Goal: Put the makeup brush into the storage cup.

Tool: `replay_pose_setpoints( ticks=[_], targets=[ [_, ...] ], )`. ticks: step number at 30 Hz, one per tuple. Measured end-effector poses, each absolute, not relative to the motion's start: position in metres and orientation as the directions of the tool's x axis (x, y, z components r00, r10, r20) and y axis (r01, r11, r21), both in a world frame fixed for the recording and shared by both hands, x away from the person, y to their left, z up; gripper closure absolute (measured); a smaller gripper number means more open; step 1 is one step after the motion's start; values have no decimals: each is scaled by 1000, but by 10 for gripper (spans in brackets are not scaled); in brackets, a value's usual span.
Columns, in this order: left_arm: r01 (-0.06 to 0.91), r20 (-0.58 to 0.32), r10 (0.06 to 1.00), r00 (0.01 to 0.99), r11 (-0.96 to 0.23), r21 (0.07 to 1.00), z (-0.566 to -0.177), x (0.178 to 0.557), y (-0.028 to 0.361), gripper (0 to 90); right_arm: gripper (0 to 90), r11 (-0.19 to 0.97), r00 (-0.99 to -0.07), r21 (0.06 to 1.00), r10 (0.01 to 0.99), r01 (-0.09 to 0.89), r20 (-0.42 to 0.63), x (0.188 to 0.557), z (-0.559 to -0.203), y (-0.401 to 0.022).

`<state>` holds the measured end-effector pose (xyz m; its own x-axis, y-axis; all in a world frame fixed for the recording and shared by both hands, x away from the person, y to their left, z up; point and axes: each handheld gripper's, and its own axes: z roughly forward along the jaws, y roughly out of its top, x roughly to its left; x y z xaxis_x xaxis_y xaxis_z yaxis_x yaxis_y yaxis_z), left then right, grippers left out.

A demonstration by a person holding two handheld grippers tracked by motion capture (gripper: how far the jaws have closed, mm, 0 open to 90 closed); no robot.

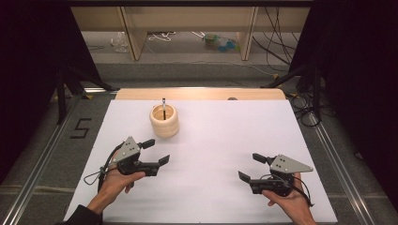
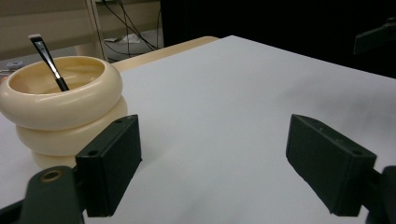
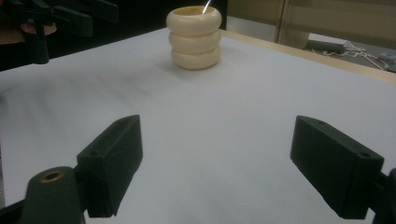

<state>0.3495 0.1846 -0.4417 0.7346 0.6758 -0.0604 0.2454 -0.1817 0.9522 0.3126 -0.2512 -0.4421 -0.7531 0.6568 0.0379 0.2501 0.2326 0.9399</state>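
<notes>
A cream ribbed holder (image 1: 164, 121) made of three stacked rings stands on the white table top (image 1: 211, 140), toward the back left. A thin black-handled brush (image 1: 164, 104) stands upright inside it. The holder (image 2: 60, 109) with the brush (image 2: 48, 61) rises just beyond my left gripper's jaws; from the right gripper view the holder (image 3: 194, 37) is far off. My left gripper (image 1: 156, 151) is open and empty, below and just left of the holder. My right gripper (image 1: 250, 167) is open and empty at the front right.
A wooden strip (image 1: 202, 94) borders the table's far edge. Metal rails (image 1: 42, 154) run along both sides. Beyond lie a floor with cables (image 1: 277, 51), wooden legs (image 1: 133, 33) and dark curtains. The other gripper (image 3: 60, 18) shows far left in the right gripper view.
</notes>
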Motion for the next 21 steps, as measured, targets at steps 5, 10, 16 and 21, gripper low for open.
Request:
replay_pose_setpoints(
  ticks=[5, 10, 16, 21],
  targets=[
    [248, -64, 673, 737, -180, 952, -444, 344, 185, 181, 180, 241, -754, 935, 656, 259, 40, 312, -441, -252],
    [243, -64, 673, 737, -176, 954, -443, 340, 188, 181, 180, 240, -749, 938, 662, 252, 32, 312, -441, -252],
    [241, -65, 679, 731, -168, 956, -443, 335, 193, 181, 180, 239, -748, 930, 662, 278, 53, 310, -441, -251],
    [248, -63, 673, 737, -184, 951, -447, 329, 192, 181, 180, 223, -749, 940, 661, 257, 48, 310, -442, -251]
  ],
)
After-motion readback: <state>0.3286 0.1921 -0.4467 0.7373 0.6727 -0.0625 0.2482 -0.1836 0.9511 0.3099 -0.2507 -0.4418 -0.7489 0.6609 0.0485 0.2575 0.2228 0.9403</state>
